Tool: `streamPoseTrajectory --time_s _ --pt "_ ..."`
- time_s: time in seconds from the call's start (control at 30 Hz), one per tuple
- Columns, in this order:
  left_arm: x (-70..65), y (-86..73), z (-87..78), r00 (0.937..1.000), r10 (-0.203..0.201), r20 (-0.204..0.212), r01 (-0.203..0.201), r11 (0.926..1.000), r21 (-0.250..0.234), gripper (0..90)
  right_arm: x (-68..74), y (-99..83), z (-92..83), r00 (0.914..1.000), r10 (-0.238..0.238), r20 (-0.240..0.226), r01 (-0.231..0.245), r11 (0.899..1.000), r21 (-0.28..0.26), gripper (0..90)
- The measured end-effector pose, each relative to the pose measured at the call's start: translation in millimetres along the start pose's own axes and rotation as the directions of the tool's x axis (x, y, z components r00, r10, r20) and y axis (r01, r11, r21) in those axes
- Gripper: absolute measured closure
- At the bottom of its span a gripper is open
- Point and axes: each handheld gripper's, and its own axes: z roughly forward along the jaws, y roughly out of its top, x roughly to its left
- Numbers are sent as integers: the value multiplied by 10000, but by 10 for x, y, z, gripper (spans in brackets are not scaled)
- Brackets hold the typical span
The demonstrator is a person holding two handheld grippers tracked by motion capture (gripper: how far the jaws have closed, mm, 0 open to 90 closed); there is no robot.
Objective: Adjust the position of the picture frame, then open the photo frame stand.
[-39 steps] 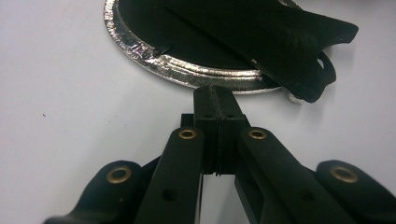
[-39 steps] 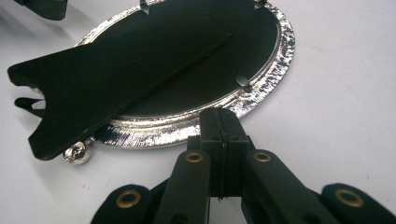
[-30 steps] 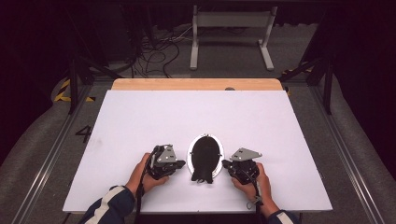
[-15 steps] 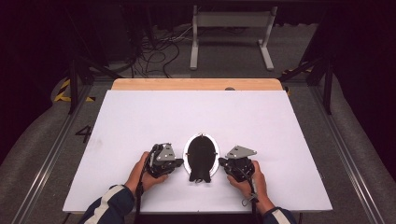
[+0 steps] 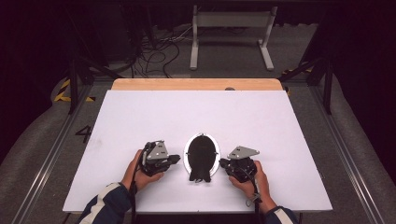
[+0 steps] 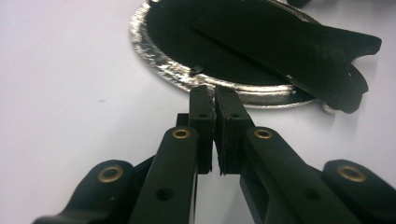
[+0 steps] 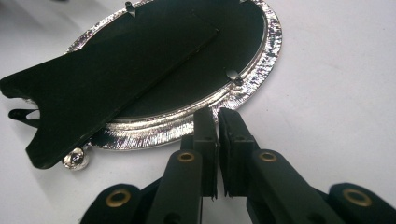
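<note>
1. The left gripper [image 5: 173, 159] is sitting low on the white table [image 5: 140, 116], held in the person's left hand [image 5: 135, 170]; its jaws are pressed nearly together with nothing between them, their tips lying just beside the frame's silver rim.
2. The right gripper [image 5: 223, 163] is resting on the opposite side in the right hand [image 5: 254, 179]; its jaws are likewise closed to a thin slit, empty, tips almost touching the rim.
3. The oval picture frame [image 5: 201, 154] is lying face down between the two grippers, near the table's front edge.
4. Its textured silver border [image 7: 266, 51] is ringing a black backing, where small metal tabs [image 7: 232, 74] are showing.
5. A black easel stand [image 6: 299, 42] is lying across that backing, its notched end overhanging the rim.
</note>
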Motion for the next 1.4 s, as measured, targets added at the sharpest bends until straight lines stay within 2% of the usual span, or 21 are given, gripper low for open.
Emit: streamPoseTrajectory --time_s 0.1,0.2,0.4,0.6,0.77,0.93,1.13,1.23,1.4 --pt "18 -72 -165 9998 -32 -190 27 9996 -278 861 3 -12 -41 9999 -40 -95 39 10000 -57 844" --pt "31 -117 -240 9992 -10 -393 -2 9996 -293 841 1 -25 -88 9998 -43 -183 41 9999 -103 827" --pt "72 -257 -416 9958 -361 -835 330 9987 -389 811 -16 -82 -198 9980 -8 -625 6 10000 -34 782" --pt "10 -338 -495 9930 -367 -1126 335 9990 -303 776 -6 -95 -269 9966 -1 -819 -3 10000 -52 753" --pt "-49 -407 -564 9902 -549 -1282 512 9982 -316 721 36 -86 -303 9952 -103 -973 102 9999 -19 724" --pt "-85 -482 -580 9892 -569 -1349 552 9983 -162 652 114 -59 -298 9932 -440 -1080 456 9989 124 695" --pt "-110 -505 -612 9836 -856 -1588 830 9963 -229 491 232 -47 -278 9893 -779 -1235 831 9958 374 643" --pt "-124 -521 -617 9855 -887 -1445 864 9960 -219 468 289 -35 -278 9860 -920 -1389 981 9945 375 635" --pt "-130 -523 -619 9845 -906 -1502 890 9959 -174 421 370 -23 -231 9808 -1156 -1573 1255 9906 542 626"
